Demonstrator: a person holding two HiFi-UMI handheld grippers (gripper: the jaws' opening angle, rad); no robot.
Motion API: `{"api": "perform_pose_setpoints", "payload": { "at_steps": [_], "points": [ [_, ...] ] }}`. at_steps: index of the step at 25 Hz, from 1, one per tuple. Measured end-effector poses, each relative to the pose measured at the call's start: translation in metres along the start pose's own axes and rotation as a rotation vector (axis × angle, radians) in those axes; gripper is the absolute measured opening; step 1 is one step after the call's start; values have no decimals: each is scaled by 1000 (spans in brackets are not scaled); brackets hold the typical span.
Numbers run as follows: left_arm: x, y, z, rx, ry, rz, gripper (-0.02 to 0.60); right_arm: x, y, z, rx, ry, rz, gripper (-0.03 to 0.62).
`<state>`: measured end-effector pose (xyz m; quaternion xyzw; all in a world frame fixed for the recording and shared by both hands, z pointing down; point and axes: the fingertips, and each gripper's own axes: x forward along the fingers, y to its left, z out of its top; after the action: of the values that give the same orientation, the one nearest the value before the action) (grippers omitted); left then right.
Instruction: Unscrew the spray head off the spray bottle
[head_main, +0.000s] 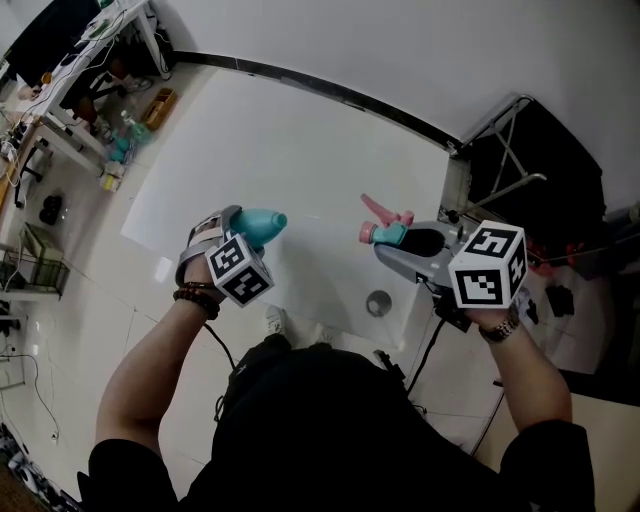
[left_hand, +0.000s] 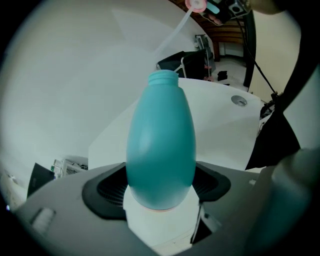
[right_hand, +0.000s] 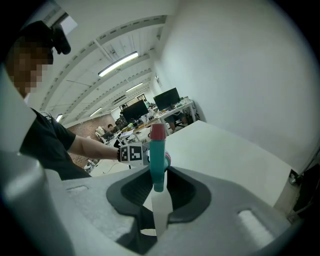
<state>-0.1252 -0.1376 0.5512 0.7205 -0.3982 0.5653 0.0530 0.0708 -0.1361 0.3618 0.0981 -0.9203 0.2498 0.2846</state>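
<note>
Teal bottle (head_main: 262, 225) aims its open neck at spray head (head_main: 388, 232).

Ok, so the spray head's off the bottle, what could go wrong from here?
1. The left hand-held gripper holds the teal bottle only by its rounded base, with the open neck pointing away over the table. Any liquid inside, which the pictures do not show, could spill, and the smooth base might slip.
2. The right hand-held gripper pinches the spray head by a narrow part. It could twist loose, and its dip tube might drip or snag.
</note>
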Motion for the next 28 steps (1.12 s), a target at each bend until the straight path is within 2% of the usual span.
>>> {"api": "perform_pose_setpoints", "payload": {
  "at_steps": [8,16,22,28],
  "points": [
    [13,-1,12,-207,-100,-91,417,12,-27,-14,-11,-26,-115,77],
    [31,-3,29,-372,-214,-163,417,53,-65,-36,-35,-50,-273,77],
    [43,-2,46,-442,-287,-178,419,87,-90,-50,-56,-81,-349,77],
    [57,-3,61,-442,-334,-182,419,123,-109,-62,-60,-107,-379,77]
  ]
}}
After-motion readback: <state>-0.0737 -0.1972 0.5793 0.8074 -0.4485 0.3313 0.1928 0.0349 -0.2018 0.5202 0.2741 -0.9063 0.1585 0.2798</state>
